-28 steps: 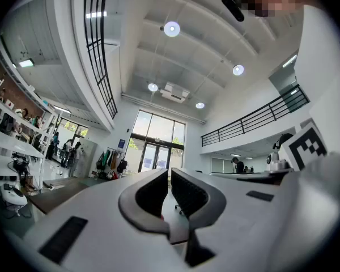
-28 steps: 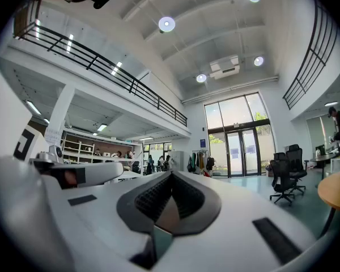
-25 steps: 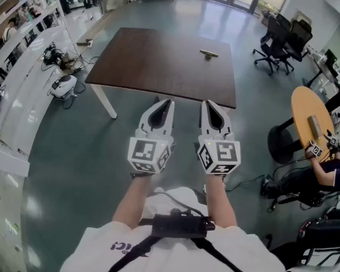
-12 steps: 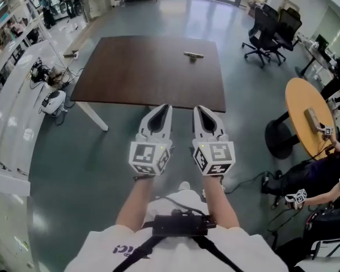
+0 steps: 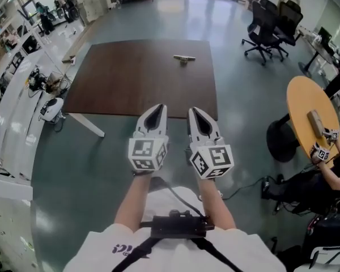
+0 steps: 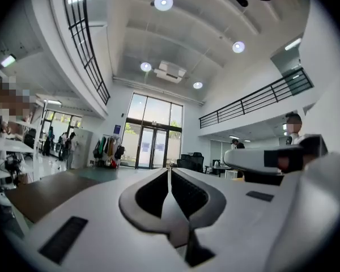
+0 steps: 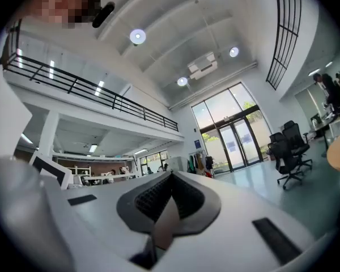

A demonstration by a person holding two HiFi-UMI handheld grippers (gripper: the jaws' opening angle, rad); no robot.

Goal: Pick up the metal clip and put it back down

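Note:
The metal clip lies near the far edge of a dark brown table in the head view, small and brass-coloured. My left gripper and right gripper hang side by side over the floor just short of the table's near edge, far from the clip. Both are shut with nothing between the jaws. The left gripper view shows the left gripper closed and pointing level across the hall; the right gripper view shows the right gripper closed too. The clip is in neither gripper view.
Black office chairs stand at the far right. A round wooden table with a seated person is at the right. White benches with gear run along the left. Glass doors lie ahead.
Both grippers and the person have moved forward toward the table, whose near edge now sits just ahead of the jaw tips. Both stay shut.

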